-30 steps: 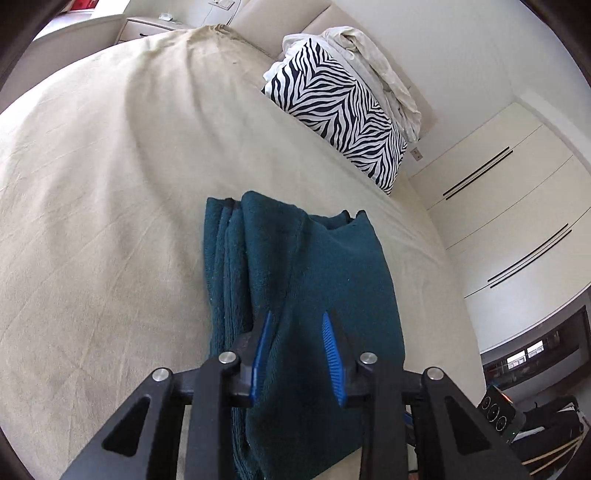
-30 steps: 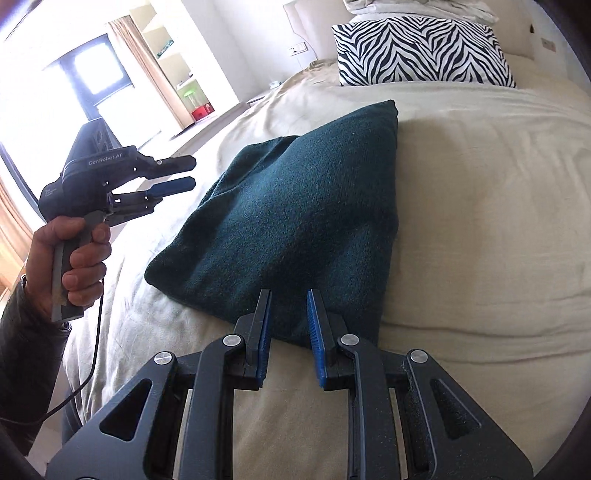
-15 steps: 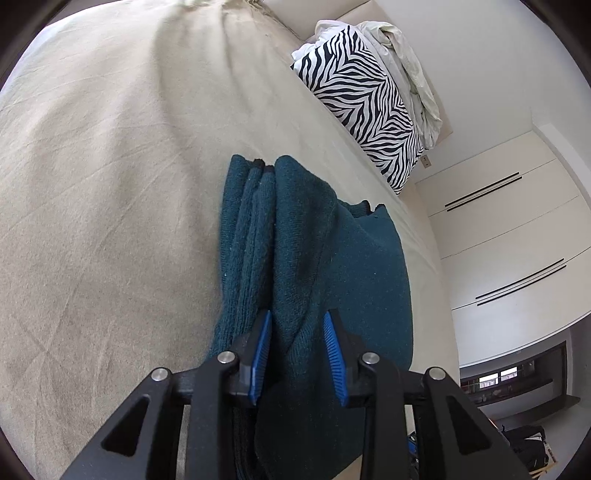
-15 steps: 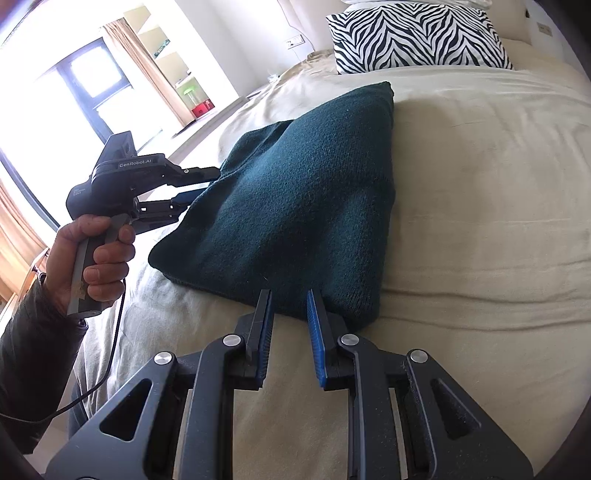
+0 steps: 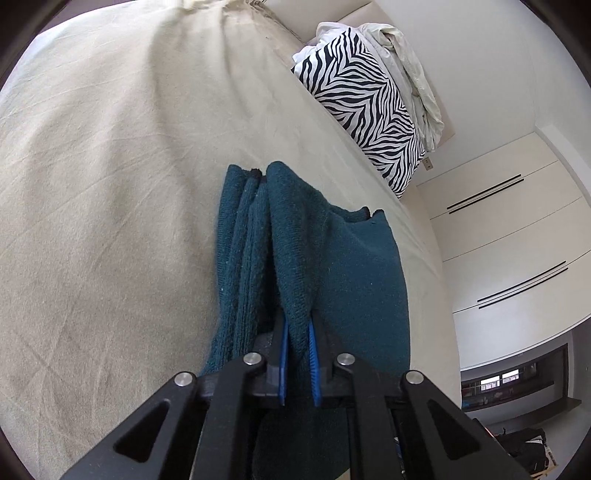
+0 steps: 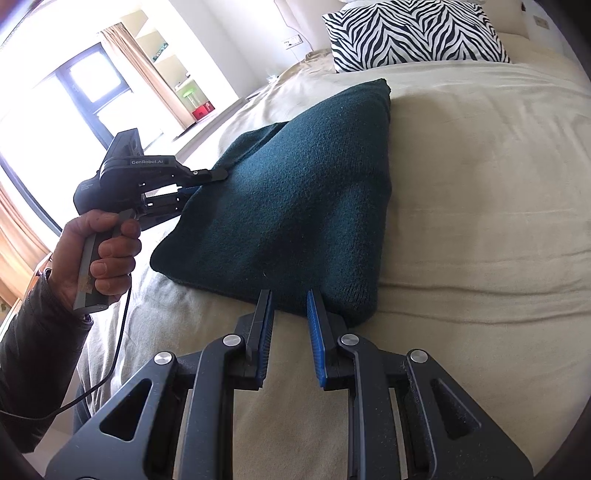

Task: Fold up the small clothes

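Teal knit, thick and already folded into several layers, lies on the beige bedspread [image 6: 480, 184] toward the near edge of the bed, well apart from the zebra-striped pillow [image 6: 413, 33] at the headboard; this folded garment [image 6: 295, 206] is the task's thing. The left gripper [image 5: 297, 363] has come in at the garment's side edge and its blue pads are nipped onto a raised fold of the top layer, jaws nearly together with only cloth between them. The right gripper [image 6: 290, 339] hovers just in front of the garment's near edge with a narrow gap between its pads and nothing in them; its tips look close to the knit, but I cannot tell whether they touch. The main risk, as I judge it, is that the left grip has caught only the top layer: lifting or pulling from there would peel that layer away and undo the stack beneath. A shallow bite on soft, bulky knit could also slip free mid-move and drop the fold askew. With the right tongs empty, nothing pins the near edge, so the whole bundle may slide across the smooth cover instead of folding, or drag the bedspread into wrinkles
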The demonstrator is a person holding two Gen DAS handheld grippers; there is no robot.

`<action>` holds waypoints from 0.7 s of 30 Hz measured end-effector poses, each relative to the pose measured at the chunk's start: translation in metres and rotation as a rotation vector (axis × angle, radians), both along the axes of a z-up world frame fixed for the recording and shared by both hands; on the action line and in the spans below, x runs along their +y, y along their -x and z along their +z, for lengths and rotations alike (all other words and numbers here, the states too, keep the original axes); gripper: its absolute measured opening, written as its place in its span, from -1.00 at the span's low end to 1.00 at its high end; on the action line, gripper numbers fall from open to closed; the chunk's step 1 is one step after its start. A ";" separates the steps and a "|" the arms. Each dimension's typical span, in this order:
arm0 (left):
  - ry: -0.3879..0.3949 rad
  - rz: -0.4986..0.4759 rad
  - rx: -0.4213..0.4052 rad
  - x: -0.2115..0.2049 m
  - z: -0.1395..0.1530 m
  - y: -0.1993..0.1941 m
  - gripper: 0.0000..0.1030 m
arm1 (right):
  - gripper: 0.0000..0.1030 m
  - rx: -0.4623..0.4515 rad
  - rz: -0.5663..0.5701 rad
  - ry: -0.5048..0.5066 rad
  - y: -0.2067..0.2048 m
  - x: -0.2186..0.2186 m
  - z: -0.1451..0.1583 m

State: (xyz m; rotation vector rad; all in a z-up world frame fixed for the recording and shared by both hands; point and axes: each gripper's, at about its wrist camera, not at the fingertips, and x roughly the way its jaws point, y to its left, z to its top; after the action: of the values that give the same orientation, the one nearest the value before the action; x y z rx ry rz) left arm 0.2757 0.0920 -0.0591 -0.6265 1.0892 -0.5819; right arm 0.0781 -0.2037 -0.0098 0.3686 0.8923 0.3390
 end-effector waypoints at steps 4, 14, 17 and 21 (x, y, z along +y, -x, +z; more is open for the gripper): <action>-0.030 -0.022 -0.034 0.006 0.013 0.004 -0.78 | -0.65 0.003 0.002 0.000 0.001 -0.001 -0.001; -0.038 0.020 -0.010 0.023 -0.003 -0.009 -0.80 | -0.65 0.021 0.005 0.002 -0.001 -0.003 -0.007; -0.074 0.020 0.008 0.017 -0.022 -0.017 -0.79 | -0.64 0.025 0.013 0.006 -0.001 -0.001 -0.008; -0.042 0.035 -0.007 0.024 -0.026 -0.008 -0.79 | -0.65 -0.001 0.007 -0.004 0.000 -0.005 0.007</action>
State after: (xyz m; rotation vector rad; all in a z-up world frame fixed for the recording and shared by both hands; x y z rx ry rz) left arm 0.2839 0.1155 -0.0855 -0.6054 1.0792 -0.5290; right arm 0.0783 -0.2091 -0.0027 0.3688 0.8918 0.3471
